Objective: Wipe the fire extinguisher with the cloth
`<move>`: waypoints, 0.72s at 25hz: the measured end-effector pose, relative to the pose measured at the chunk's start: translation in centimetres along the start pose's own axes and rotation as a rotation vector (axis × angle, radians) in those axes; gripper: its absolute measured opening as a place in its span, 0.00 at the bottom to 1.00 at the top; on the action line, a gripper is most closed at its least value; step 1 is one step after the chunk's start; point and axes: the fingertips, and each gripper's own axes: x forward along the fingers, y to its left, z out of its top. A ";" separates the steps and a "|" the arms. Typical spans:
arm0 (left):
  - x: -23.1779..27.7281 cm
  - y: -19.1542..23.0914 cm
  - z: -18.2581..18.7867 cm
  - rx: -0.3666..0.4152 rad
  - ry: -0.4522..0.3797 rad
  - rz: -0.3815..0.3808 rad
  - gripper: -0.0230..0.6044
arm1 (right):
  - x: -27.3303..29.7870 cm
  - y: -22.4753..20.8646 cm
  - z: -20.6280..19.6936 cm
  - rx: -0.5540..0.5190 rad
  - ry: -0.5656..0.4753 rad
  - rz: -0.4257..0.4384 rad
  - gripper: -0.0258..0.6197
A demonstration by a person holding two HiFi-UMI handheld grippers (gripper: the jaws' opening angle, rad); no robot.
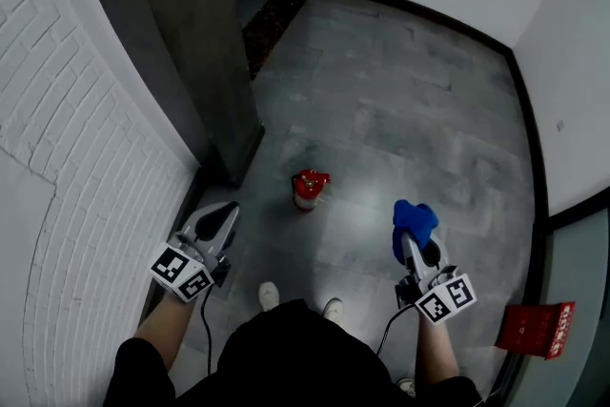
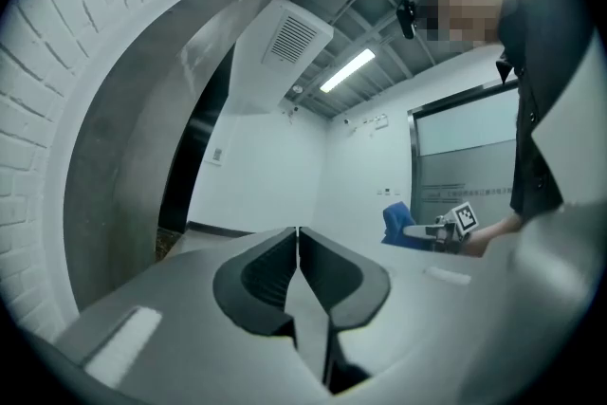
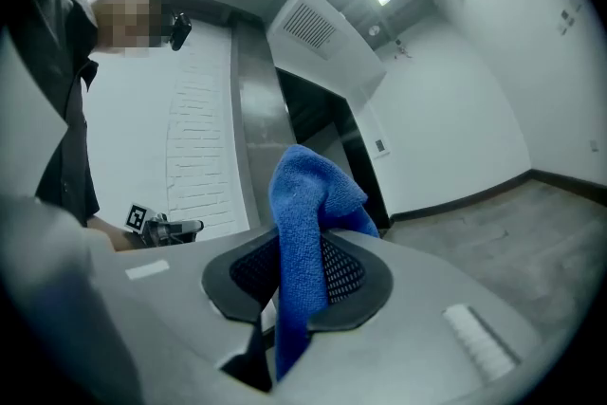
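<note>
A small red fire extinguisher (image 1: pixel 308 189) stands upright on the grey tiled floor, ahead of the person's feet and between the two grippers. My right gripper (image 1: pixel 412 226) is held to its right and nearer me, shut on a blue cloth (image 1: pixel 413 220) that bunches out past the jaws. In the right gripper view the blue cloth (image 3: pixel 303 251) hangs clamped between the jaws of the right gripper (image 3: pixel 296 272). My left gripper (image 1: pixel 217 216) sits left of the extinguisher near the wall, its jaws pressed together with nothing in them. The left gripper (image 2: pixel 299 268) is aimed upward.
A white brick wall (image 1: pixel 67 167) curves along the left, with a grey pillar (image 1: pixel 191 43) beside it. A red box (image 1: pixel 534 329) lies at the right by a dark baseboard (image 1: pixel 534 157). The person's white shoes (image 1: pixel 270 297) stand just behind the extinguisher.
</note>
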 end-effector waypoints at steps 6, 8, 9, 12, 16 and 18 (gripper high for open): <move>-0.2 -5.6 -1.9 -0.044 -0.054 0.039 0.05 | -3.9 -1.1 -0.2 0.080 -0.047 -0.012 0.13; -0.7 -6.2 -2.1 -0.048 -0.069 0.064 0.05 | -4.4 -1.4 -0.2 0.122 -0.077 -0.023 0.13; -0.9 -6.3 -2.2 -0.047 -0.075 0.078 0.05 | -4.5 -1.5 -0.2 0.137 -0.089 -0.026 0.13; -1.5 -6.4 -2.1 -0.029 -0.090 0.112 0.05 | -4.1 -1.4 -0.4 0.147 -0.101 -0.019 0.13; -1.5 -5.9 -1.4 0.031 -0.101 0.146 0.05 | -3.1 -0.5 -0.7 0.111 -0.087 0.008 0.13; -1.5 -5.6 -1.2 0.045 -0.105 0.159 0.05 | -2.6 -0.1 -0.9 0.098 -0.081 0.017 0.13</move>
